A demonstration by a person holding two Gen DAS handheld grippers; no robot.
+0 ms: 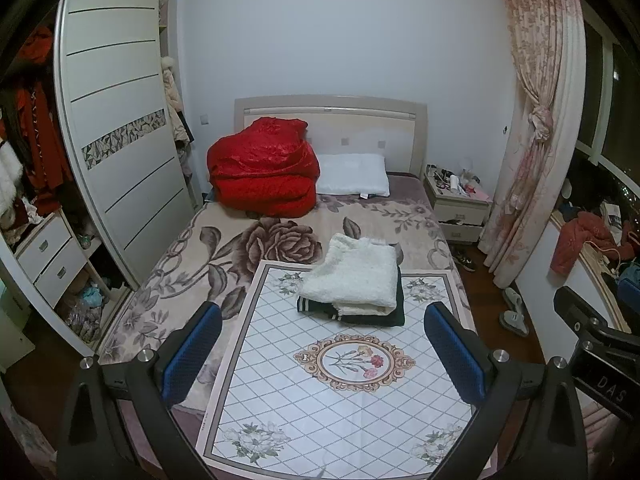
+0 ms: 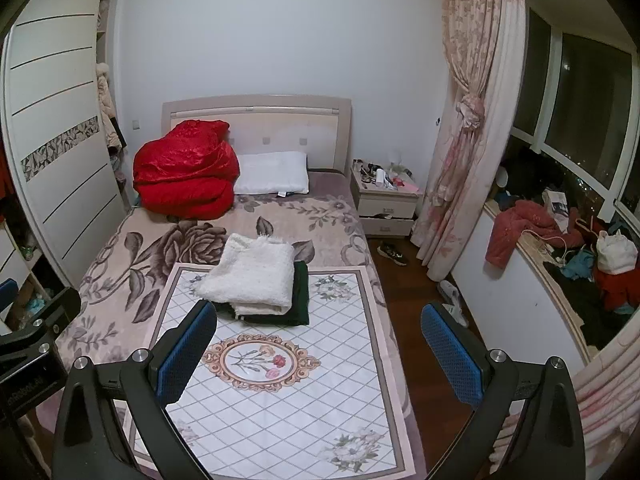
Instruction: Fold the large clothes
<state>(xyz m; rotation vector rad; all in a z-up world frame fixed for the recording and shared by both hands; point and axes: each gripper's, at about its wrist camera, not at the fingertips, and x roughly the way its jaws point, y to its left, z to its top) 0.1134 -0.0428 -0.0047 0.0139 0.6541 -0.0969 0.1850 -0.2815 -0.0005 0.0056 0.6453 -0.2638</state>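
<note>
Left gripper (image 1: 322, 354): jaws spread wide, nothing between them. Right gripper (image 2: 320, 354): likewise spread and empty. Both are above the near end of the bed (image 1: 192, 240). A folded cream fleece garment (image 1: 352, 276) lies atop a folded dark garment (image 1: 394, 314), touching, at the far edge of the diamond-patterned mat (image 1: 320, 408).

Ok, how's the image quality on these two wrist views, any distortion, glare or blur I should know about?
Left wrist view: strong fisheye bending, the tall white sliding wardrobe door bows; black vignette corners; cool, dim indoor light; no blur on the folded cream fluffy garment. Right wrist view: same curvature; the dark night window shows small light specks, no real glare.
</note>
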